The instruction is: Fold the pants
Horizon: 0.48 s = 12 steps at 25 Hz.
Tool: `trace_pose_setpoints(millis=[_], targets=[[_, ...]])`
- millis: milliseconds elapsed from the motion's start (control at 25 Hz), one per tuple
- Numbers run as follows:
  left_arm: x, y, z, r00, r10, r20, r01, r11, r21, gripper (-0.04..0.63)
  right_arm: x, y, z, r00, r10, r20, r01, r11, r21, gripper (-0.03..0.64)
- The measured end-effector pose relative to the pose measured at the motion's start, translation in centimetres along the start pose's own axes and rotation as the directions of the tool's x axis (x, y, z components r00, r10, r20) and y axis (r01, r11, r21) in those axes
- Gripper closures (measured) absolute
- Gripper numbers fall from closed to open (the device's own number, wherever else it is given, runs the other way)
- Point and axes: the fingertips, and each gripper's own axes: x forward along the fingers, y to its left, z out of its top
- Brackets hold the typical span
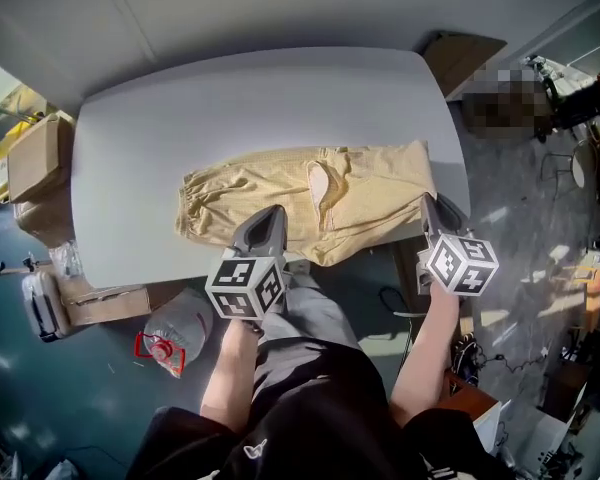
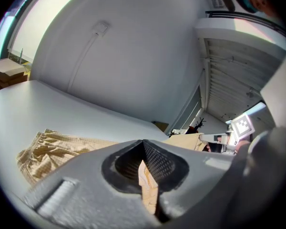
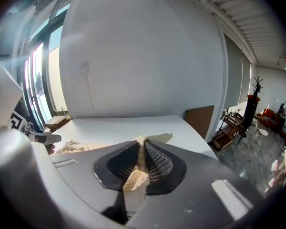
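Two grippers are clamped on one pair of tan pants (image 1: 355, 193), which lies lengthwise across the near half of a pale grey table (image 1: 180, 108). Its gathered, elastic end points to the person's left, and the other end reaches almost to the table's right edge. The cloth is rumpled rather than flat, with an open slit showing near the middle. Its near edge sits at the table's front edge, and one fold seems to droop just over it.

The left gripper (image 1: 273, 212) bites the near edge of the pants about halfway along. In the left gripper view the jaws are closed tight on a strip of tan cloth. The right gripper (image 1: 429, 201) has the near right corner, and its own view shows the same thing: jaws pressed together with a crumpled bit of fabric pinched between them.

Behind each gripper comes a bare forearm (image 1: 228, 373), and the person stands close against the table's front.

Further out, cardboard boxes (image 1: 35, 158) sit on the floor to the left, and a clear plastic bottle (image 1: 175, 336) lies below the table's near left corner. A brown board (image 1: 465, 56) leans beyond the far right corner.
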Motion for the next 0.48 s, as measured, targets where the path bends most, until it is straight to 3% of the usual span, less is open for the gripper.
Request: trace_pose_setpoints(millis=[240, 480], targets=[[-4.3, 2.6, 2.0, 0.995, 0.052, 0.084, -0.050, 0.998, -0.027, 0.592, -0.7, 5.7, 4.3, 0.997, 0.054, 0.046, -0.047, 0.988, -0.145, 0.572], [-8.4, 5.6, 2.7, 0.983, 0.118, 0.140, -0.110, 0.992, -0.063, 0.592, 0.2, 12.9, 7.2, 0.987, 0.147, 0.060, -0.123, 0.947, -0.295, 0.572]])
